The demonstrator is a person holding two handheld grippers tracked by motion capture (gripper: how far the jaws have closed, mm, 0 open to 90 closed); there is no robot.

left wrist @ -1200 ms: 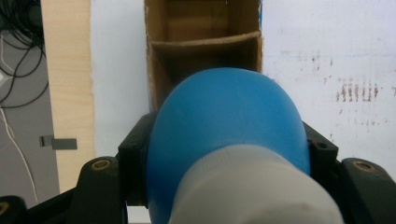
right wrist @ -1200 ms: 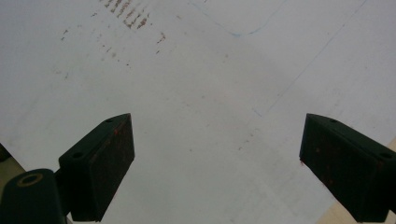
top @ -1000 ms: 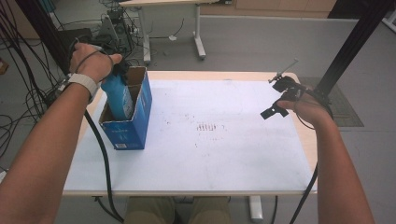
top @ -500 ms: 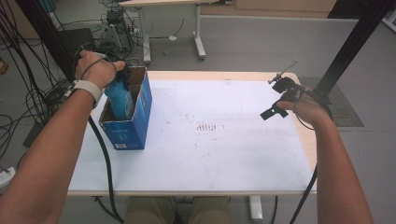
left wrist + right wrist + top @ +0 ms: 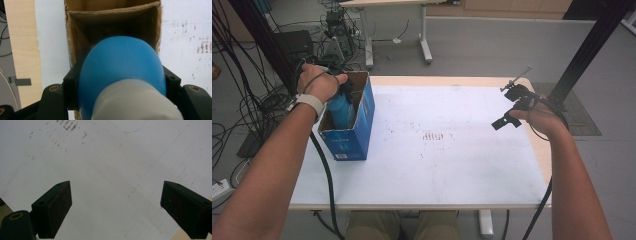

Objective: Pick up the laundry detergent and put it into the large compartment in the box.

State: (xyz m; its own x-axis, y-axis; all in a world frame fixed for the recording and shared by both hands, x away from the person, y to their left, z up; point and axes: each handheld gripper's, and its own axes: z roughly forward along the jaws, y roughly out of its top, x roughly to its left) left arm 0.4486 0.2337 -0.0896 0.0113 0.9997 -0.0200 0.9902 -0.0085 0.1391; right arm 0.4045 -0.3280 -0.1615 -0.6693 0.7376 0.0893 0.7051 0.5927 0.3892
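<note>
At nine o'clock on the table, the left gripper (image 5: 120,100) is clamping the blue bottle (image 5: 341,106) upright, apparently partway inside the open cardboard box (image 5: 362,120) directly beneath.

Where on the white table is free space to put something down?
The white table top is bare from the blue cardboard box across to the right gripper, apart from brown marks in the middle. It is crowded at the box, where the left gripper holds a blue bottle inside.
</note>
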